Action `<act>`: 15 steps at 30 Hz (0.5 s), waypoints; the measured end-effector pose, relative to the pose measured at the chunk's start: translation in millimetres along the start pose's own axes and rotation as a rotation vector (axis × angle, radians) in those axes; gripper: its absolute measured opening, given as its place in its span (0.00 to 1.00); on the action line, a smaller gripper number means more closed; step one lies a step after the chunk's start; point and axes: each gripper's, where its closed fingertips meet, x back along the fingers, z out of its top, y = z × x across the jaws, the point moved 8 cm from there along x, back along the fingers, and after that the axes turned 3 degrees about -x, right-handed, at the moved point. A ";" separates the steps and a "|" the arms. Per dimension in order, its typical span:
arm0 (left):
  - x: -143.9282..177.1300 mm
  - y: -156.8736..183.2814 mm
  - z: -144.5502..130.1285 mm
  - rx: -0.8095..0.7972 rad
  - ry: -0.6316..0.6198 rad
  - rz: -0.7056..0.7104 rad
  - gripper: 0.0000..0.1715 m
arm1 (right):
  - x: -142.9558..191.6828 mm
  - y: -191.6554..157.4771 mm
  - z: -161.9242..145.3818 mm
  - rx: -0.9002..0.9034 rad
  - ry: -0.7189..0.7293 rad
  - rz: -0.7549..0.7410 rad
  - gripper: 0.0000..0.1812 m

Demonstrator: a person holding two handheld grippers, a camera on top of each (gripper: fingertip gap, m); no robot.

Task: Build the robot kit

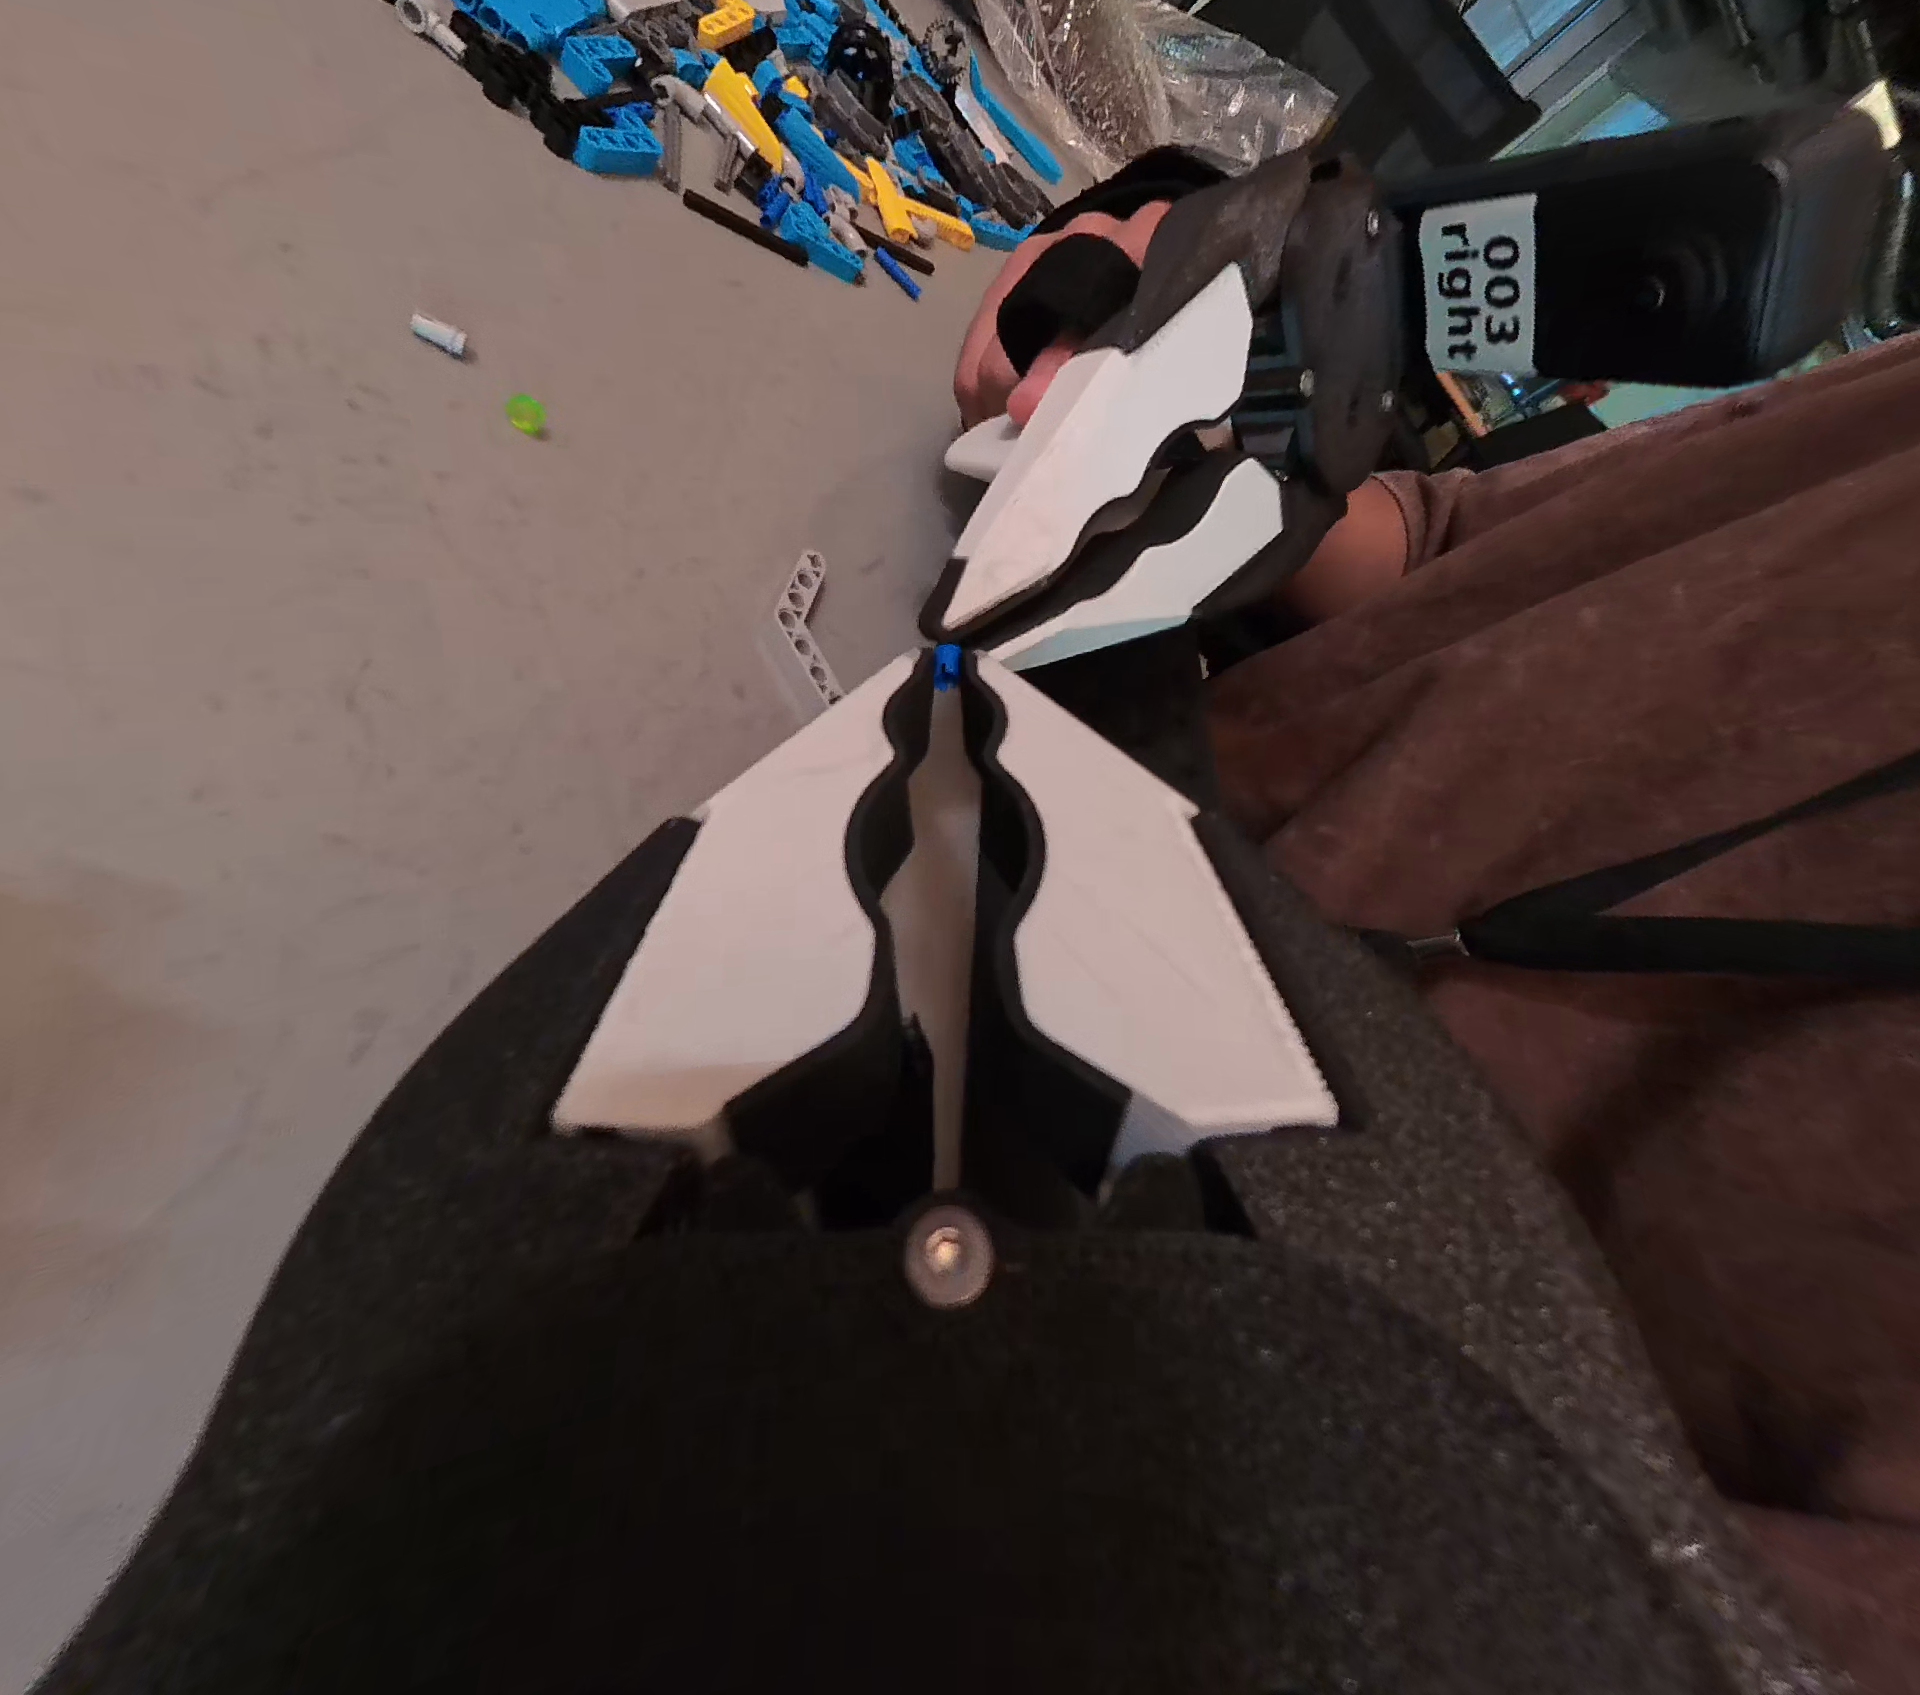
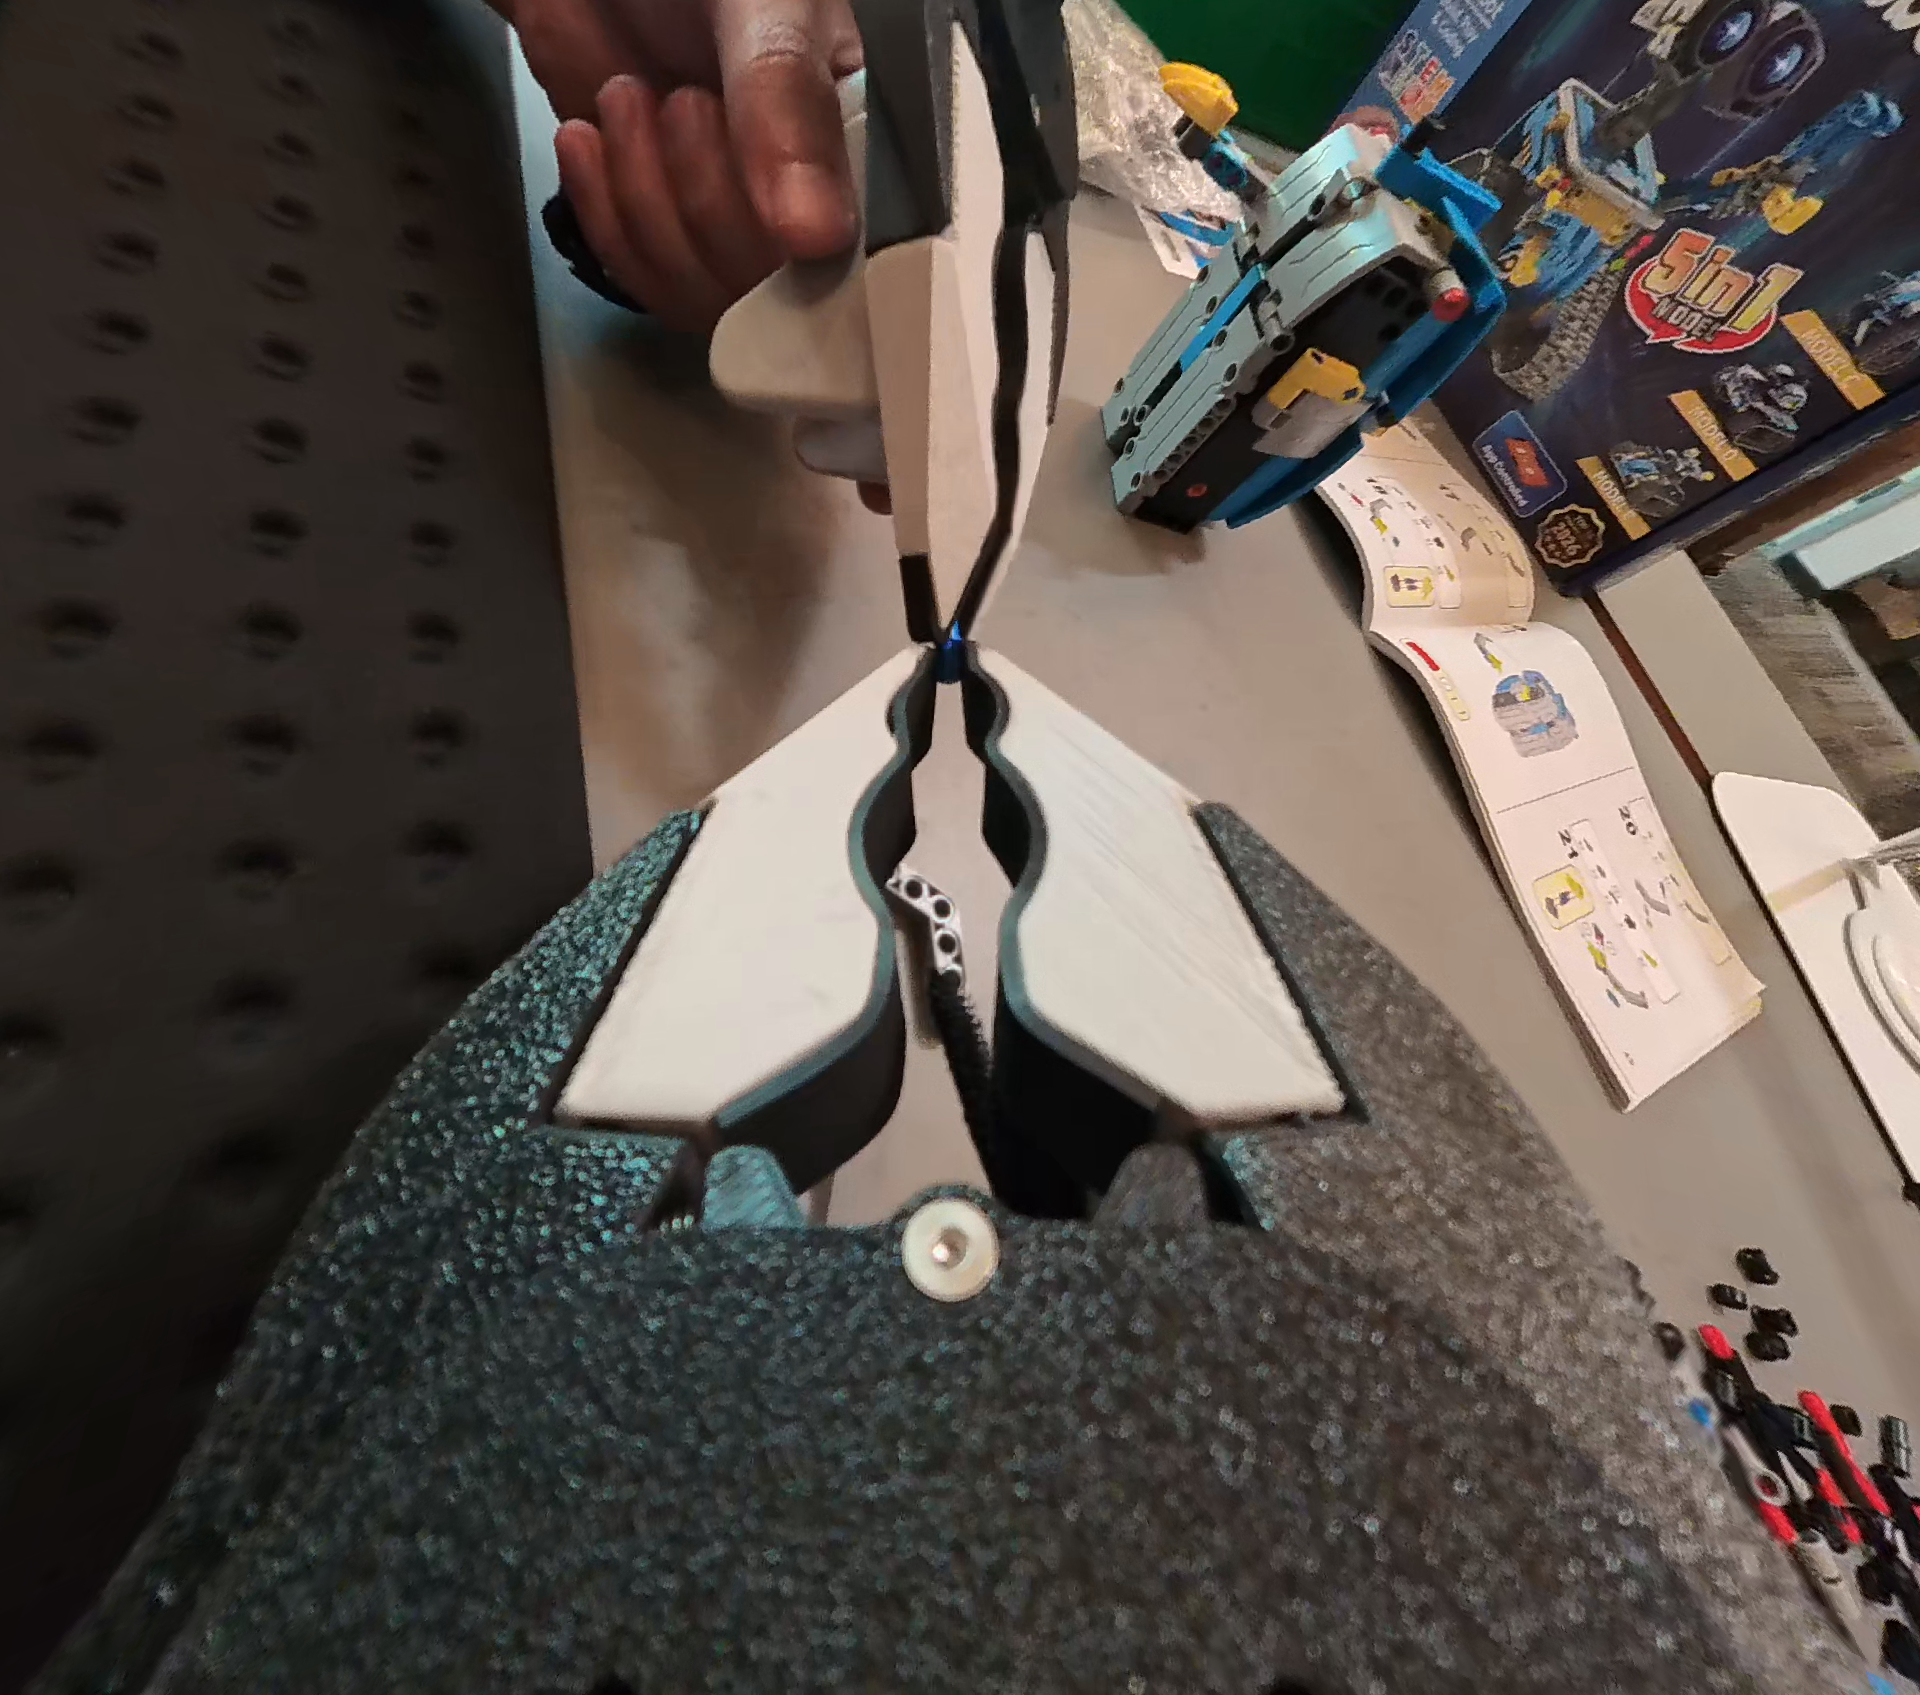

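A small blue pin [image 1: 945,669] is pinched between the tips of my left gripper [image 1: 943,677], which is shut on it above the grey table [image 1: 312,710]. My right gripper [image 1: 940,625] meets it tip to tip from the upper right, held by a hand. In the right wrist view my right gripper [image 2: 948,671] is also shut on the blue pin [image 2: 948,658], and the left gripper [image 2: 940,622] comes down from above. A white angled beam [image 1: 805,637] lies on the table just beyond the tips. It shows between my right fingers [image 2: 935,913].
A pile of blue, yellow and black building parts [image 1: 727,45] lies far left, with a green stud [image 1: 525,414] and a pale cylinder [image 1: 438,333] nearer. A partly built model [image 2: 1299,336], its box [image 2: 1714,139], an open booklet [image 2: 1538,814] and red-black pins [image 2: 1787,1417] sit right. Only a small space, under 4 cm, lies between the two pairs of fingers. Left tips and right tips are each some 11 cm from the green stud [image 1: 525,414].
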 end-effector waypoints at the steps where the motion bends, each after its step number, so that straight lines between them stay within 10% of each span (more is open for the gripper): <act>1: -0.3 0.2 -0.6 -0.003 -0.006 0.000 0.03 | 0.0 -0.2 -0.4 -0.007 0.000 0.009 0.02; 11: -22.1 14.4 -1.8 -0.274 -0.162 0.219 0.02 | 26.2 30.1 -55.0 -0.411 -0.160 0.243 0.21; 15: -37.9 13.7 5.4 -0.343 -0.202 0.298 0.02 | 21.1 27.4 -59.8 -0.380 -0.207 0.240 0.12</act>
